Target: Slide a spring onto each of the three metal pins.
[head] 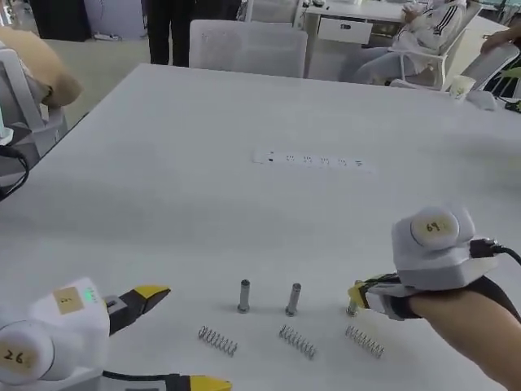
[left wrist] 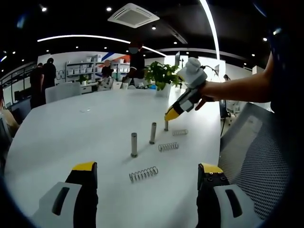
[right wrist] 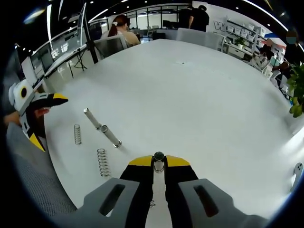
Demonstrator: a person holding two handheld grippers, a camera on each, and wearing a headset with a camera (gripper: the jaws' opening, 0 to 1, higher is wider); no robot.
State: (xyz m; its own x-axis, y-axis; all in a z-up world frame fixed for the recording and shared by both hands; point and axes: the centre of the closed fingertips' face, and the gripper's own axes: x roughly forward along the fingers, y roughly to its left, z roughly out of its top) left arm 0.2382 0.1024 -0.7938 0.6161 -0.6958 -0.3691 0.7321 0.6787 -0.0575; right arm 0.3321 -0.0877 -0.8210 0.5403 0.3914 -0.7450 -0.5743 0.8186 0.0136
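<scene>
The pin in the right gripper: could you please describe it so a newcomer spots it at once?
On the white table, near the person's edge, the left pin, middle pin and held pin stand in a row behind loose springs. The held pin is rightmost in the head view. Unlike the two free ones, it sits between the shut fingers of the right gripper.

From here, a round tag [head: 16,356] on the left gripper [head: 194,336] reads 26; a disc [head: 431,228] on the right gripper [head: 355,298] reads 69.
</scene>
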